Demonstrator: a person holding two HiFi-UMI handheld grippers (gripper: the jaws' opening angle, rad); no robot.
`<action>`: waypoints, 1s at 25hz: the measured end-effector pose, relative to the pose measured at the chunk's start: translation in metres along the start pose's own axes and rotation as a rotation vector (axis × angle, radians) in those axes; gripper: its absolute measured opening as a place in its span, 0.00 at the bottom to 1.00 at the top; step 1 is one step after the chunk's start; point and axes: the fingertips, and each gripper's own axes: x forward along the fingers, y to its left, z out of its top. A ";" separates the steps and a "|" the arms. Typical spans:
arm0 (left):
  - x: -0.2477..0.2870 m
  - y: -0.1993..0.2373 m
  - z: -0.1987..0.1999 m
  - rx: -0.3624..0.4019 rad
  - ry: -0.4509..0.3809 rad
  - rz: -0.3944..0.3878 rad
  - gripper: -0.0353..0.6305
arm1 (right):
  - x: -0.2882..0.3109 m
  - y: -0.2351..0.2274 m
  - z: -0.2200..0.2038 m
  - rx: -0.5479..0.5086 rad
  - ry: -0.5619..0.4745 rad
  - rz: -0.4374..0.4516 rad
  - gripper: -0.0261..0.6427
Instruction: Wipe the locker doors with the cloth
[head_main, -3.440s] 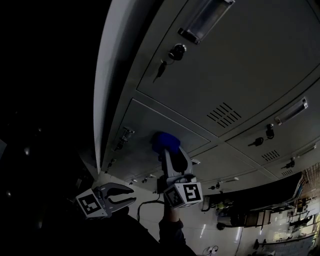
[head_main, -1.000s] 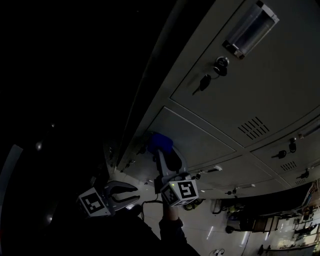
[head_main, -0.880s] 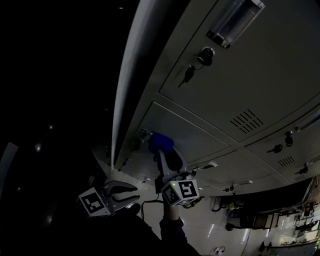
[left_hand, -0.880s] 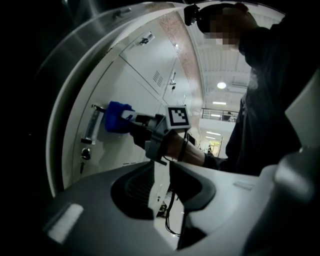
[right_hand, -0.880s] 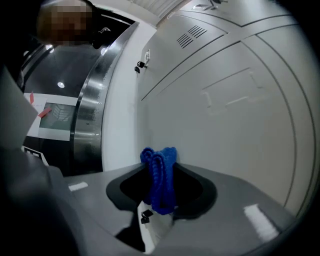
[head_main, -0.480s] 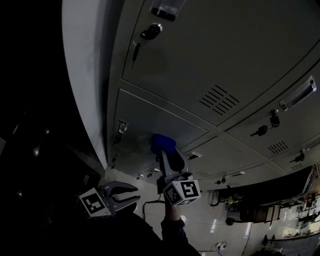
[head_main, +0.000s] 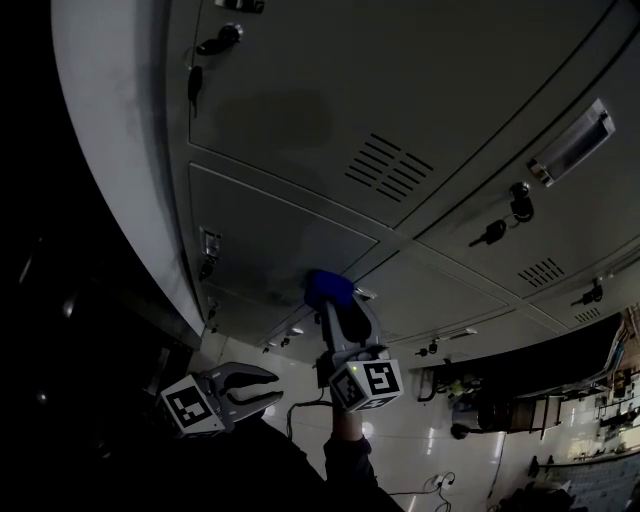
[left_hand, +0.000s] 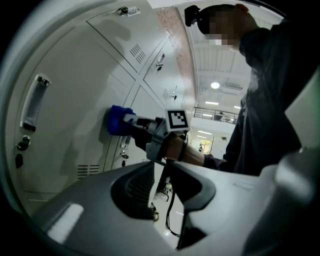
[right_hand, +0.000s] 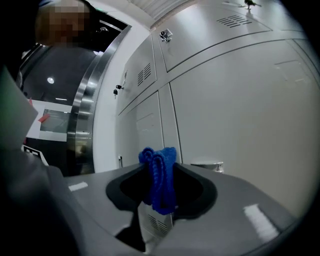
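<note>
A wall of grey lockers (head_main: 300, 110) fills the head view from 9 o'clock round to 3 o'clock, with pale shiny floor (head_main: 420, 440) showing toward 5 o'clock. Your right gripper (head_main: 329, 300) reaches up just below the middle of that view, its jaws closed tight on a bunched blue cloth (head_main: 326, 288). In the right gripper view the cloth (right_hand: 157, 172) stands pinched in the right gripper (right_hand: 160, 186) and bulges past the tips. The cloth is pressed against a locker door (head_main: 270, 240), at that door's 5 o'clock corner beside the seam. Vent slots (head_main: 385, 168) sit on the door above, toward 12 o'clock. Your left gripper (head_main: 268, 388) hangs low at 7 o'clock, well apart from the lockers, its jaws a little apart and holding nothing.
</note>
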 end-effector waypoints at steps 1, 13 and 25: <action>0.001 -0.001 0.000 -0.001 0.001 -0.004 0.19 | -0.001 -0.001 0.000 0.001 0.000 -0.003 0.24; -0.061 0.022 -0.002 0.006 0.007 0.013 0.19 | 0.047 0.082 -0.009 0.056 -0.020 0.111 0.24; -0.101 0.040 -0.010 0.000 -0.001 0.117 0.19 | 0.091 0.127 -0.035 0.046 0.027 0.206 0.24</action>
